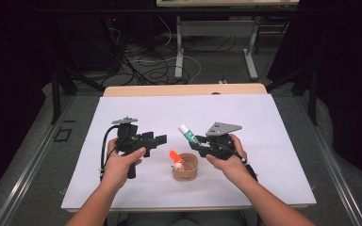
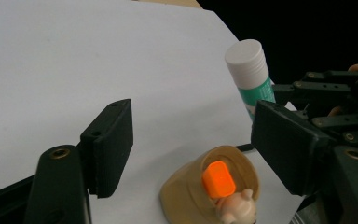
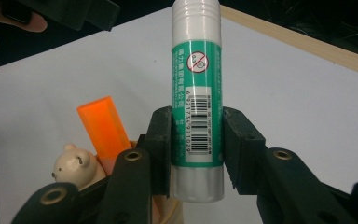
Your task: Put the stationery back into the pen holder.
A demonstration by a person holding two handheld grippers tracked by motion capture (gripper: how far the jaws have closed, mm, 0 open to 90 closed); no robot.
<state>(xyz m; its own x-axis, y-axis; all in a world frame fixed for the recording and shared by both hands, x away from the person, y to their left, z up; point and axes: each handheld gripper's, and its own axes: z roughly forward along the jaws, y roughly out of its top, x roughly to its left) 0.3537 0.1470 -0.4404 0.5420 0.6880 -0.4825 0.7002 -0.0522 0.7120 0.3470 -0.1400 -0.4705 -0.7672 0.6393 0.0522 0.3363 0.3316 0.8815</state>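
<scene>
Two grippers are raised over the desk's middle, nearer its front edge. The glue stick (image 3: 197,100) is clamped in the right gripper (image 3: 197,154) just beside the cup (image 1: 185,168); the left gripper (image 2: 191,140) is held empty, jaws apart. Next, lowering the stick into the cup seems called for.

A white sheet (image 1: 264,117) covers most of the tabletop (image 1: 184,90), whose pale wooden edge shows along the far side. Grey carpeted floor (image 1: 217,66) lies beyond, strewn with tangled black and white cables (image 1: 146,66). A second table's white metal legs (image 1: 179,47) stand farther back. Dark metal frame struts (image 1: 56,89) flank the sides, and the room's edges fall into deep shadow.
</scene>
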